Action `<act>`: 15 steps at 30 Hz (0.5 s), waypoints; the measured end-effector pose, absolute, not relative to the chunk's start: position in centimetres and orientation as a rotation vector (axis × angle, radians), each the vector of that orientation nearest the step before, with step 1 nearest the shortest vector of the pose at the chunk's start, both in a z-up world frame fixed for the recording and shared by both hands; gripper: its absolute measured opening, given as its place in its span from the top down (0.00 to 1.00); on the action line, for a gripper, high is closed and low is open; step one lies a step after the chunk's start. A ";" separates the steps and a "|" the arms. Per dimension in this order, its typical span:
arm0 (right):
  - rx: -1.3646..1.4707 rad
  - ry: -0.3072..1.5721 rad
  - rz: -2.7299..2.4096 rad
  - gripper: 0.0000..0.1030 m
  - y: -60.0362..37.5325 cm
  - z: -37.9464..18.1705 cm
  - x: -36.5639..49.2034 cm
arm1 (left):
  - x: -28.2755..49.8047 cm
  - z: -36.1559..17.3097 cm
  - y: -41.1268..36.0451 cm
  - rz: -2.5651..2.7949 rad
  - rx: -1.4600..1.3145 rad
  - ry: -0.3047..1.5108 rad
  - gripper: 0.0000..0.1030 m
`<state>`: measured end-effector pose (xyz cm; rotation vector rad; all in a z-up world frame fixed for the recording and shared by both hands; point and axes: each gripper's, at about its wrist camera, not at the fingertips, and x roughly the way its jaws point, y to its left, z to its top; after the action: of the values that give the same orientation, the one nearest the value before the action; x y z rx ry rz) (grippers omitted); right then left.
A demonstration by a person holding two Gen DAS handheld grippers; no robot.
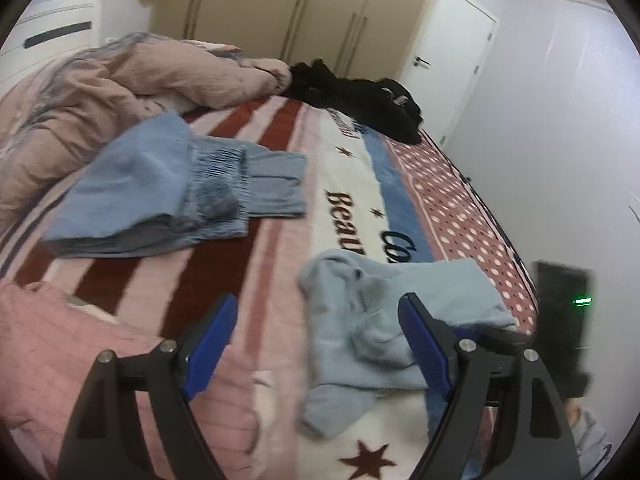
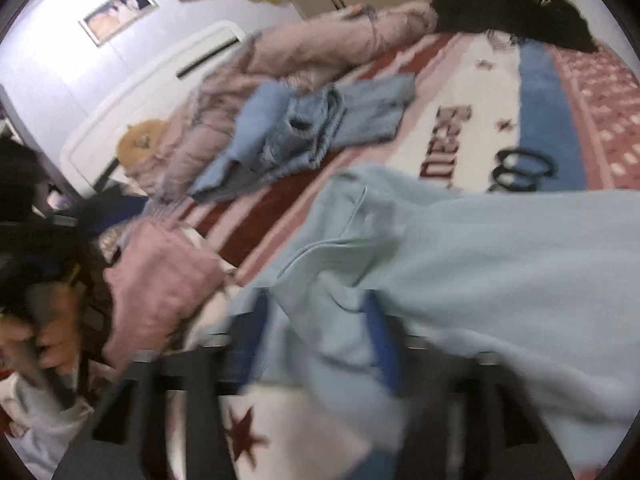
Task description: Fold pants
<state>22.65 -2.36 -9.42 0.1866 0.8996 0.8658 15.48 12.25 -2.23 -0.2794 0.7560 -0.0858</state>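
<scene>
In the left wrist view the left gripper has its blue fingers spread wide apart with nothing between them, low in the frame above the light blue pants, which lie crumpled at lower centre-right on the striped bed blanket. In the blurred right wrist view the right gripper stands with its jaws apart, a fold of the same pants lying loosely between the fingers. Folded denim jeans rest at left centre, near the pink quilt.
</scene>
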 end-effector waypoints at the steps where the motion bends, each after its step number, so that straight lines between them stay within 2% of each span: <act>1: 0.181 0.864 0.842 0.42 -3.9 -8.4 22.2 | 16.1 -2.6 11.6 -0.100 -0.282 0.769 0.23; 3: 0.187 0.826 0.762 0.41 -6.8 -7.1 21.9 | 17.2 -3.4 10.4 -0.130 -0.289 0.794 0.23; 6: 0.162 0.782 0.557 0.35 -11.1 -6.5 22.4 | 18.9 -5.0 8.4 -0.155 -0.261 0.844 0.23; 10: 0.180 0.859 0.405 0.33 -15.3 -9.4 24.0 | 20.7 -7.7 5.9 -0.137 -0.188 0.898 0.24; 12: 0.188 0.934 0.417 0.33 -15.8 -11.2 24.5 | 21.1 -8.7 5.5 -0.123 -0.151 0.922 0.37; 15: 0.158 0.956 0.390 0.34 -16.7 -12.9 24.1 | 21.3 -10.3 5.7 -0.057 -0.095 0.954 0.42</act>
<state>24.06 -16.70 -12.91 0.1577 0.9563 0.3902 21.29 5.74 -10.31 -0.0947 0.9544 -0.0567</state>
